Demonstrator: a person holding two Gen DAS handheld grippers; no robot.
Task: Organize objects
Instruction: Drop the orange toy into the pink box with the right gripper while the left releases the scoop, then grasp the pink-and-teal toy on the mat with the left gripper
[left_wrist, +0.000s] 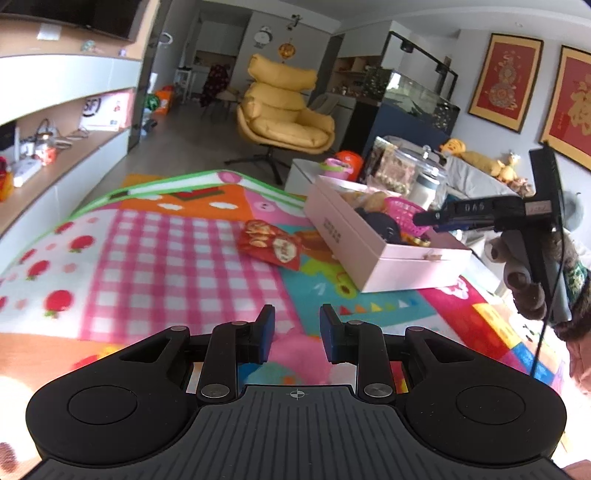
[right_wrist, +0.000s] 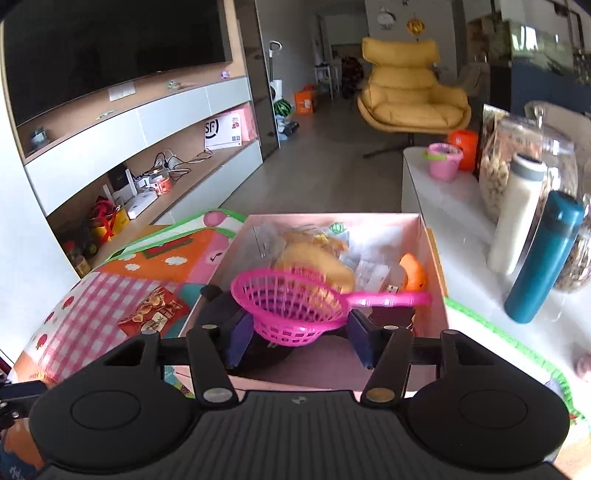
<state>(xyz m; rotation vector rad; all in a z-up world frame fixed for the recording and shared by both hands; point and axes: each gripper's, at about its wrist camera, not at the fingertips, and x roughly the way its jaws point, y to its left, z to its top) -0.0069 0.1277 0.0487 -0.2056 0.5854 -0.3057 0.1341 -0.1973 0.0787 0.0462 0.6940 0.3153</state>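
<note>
Right claw (right_wrist: 299, 341) spread wide behind pink strainer (right_wrist: 295, 306) over box (right_wrist: 432, 258).

Box: your pink open box (right_wrist: 432, 254) sits on the play mat, holding mixed items.
Strainer: your magenta mesh strainer (right_wrist: 291, 306) sits upright in it, handle pointing right.
Snack packet: your red packet (left_wrist: 271, 242) lies flat on the mat, left of the box.

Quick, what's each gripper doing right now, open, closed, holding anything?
Left gripper: open, holding nothing, above the play mat.
Right gripper: open over the pink box, fingers either side of the pink strainer, not clamped.
</note>
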